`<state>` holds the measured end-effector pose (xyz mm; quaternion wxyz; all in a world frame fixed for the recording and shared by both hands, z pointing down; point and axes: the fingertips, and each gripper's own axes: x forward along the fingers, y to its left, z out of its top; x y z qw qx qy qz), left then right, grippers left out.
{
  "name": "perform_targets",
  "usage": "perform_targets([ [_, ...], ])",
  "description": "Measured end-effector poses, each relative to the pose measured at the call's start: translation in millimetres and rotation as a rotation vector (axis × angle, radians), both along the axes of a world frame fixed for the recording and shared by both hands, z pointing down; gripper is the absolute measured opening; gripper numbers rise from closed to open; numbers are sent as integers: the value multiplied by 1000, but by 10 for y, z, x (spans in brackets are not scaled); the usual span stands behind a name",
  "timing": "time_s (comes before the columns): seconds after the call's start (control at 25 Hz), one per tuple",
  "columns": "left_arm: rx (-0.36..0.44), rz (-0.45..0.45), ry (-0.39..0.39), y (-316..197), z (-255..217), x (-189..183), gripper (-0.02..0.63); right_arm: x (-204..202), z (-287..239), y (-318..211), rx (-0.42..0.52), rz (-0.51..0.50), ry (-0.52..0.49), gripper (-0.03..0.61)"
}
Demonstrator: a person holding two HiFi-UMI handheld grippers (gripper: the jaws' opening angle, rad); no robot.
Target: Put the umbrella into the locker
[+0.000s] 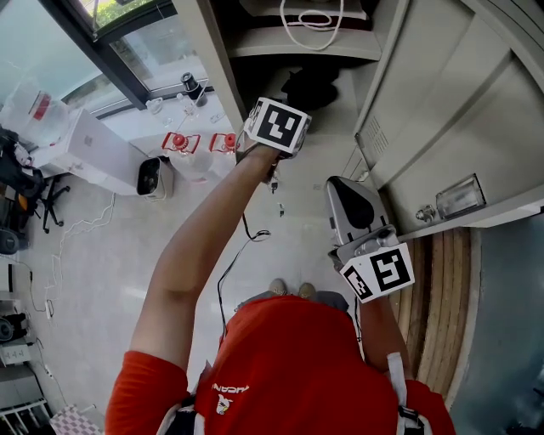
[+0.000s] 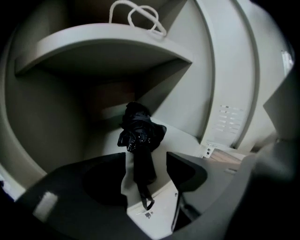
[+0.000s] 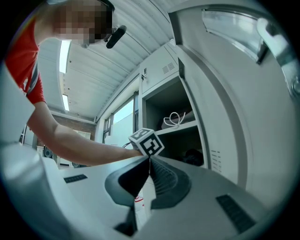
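1. Right gripper point(image 3: 149, 160): closest to me, held low beside the open locker door point(image 1: 442, 110). Its jaws are pressed together with nothing between them. It is well apart from the umbrella and I judge it has no part in the coming move.
2. Left gripper point(image 2: 146, 154): at full reach in the mouth of the locker point(image 2: 220, 70), pointing down and in. Its jaws are spread, and I see a strip of light surface between each jaw and the umbrella, so no pad presses on it.
3. Strap point(image 2: 147, 201): the umbrella's near end. It trails between the spread jaws and over the front edge of the compartment floor point(image 2: 183, 138).
4. Umbrella point(image 2: 138, 131): black and folded, resting on the floor of the lower compartment under the shelf point(image 2: 117, 47). Its long axis runs nearly straight away from the jaws, along the line the left gripper points. The bunched canopy is the far end.
5. Judgement: placement looks done. The coming move is a withdrawal straight back along that axis. Any sideways drift could catch the strap and drag the umbrella out.
6. White cord point(image 2: 136, 14): farthest, on the upper shelf, clear of the work.
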<state>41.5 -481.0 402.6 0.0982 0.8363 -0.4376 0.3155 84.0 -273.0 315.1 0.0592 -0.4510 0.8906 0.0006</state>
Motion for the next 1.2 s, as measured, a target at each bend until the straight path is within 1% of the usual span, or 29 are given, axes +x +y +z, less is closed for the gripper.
perform_targets([
  [0.12, 24, 60, 106, 310, -99, 23, 262, -15, -6, 0, 3, 2, 0, 3],
  [0.2, 69, 86, 170, 522, -178, -10, 262, -29, -29, -2, 11, 3, 1, 3],
  [0.32, 166, 93, 252, 797, -332, -153, 261, -42, -81, 1, 20, 9, 6, 3],
  [0.44, 279, 101, 367, 1105, -559, -325, 253, -45, -129, 28, 30, 14, 9, 3],
  [0.52, 356, 100, 423, 1327, -715, -455, 199, -67, -153, 71, 33, 9, 5, 3],
  [0.6, 418, 93, 462, 1542, -854, -586, 135, -106, -171, 140, 32, -4, -5, 3],
  [0.68, 464, 84, 495, 1749, -964, -699, 83, -147, -181, 226, 31, -17, -15, 3],
  [0.8, 509, 62, 516, 2019, -1052, -828, 12, -198, -201, 341, 37, -29, -32, 3],
  [0.88, 521, 55, 531, 2165, -1076, -869, 5, -236, -226, 404, 41, -35, -47, 3],
  [1.04, 513, 54, 594, 2368, -1076, -856, 5, -335, -263, 513, 52, -49, -55, 3],
  [1.2, 523, 96, 574, 2458, -1030, -776, 5, -392, -282, 586, 64, -53, -63, 2],
])
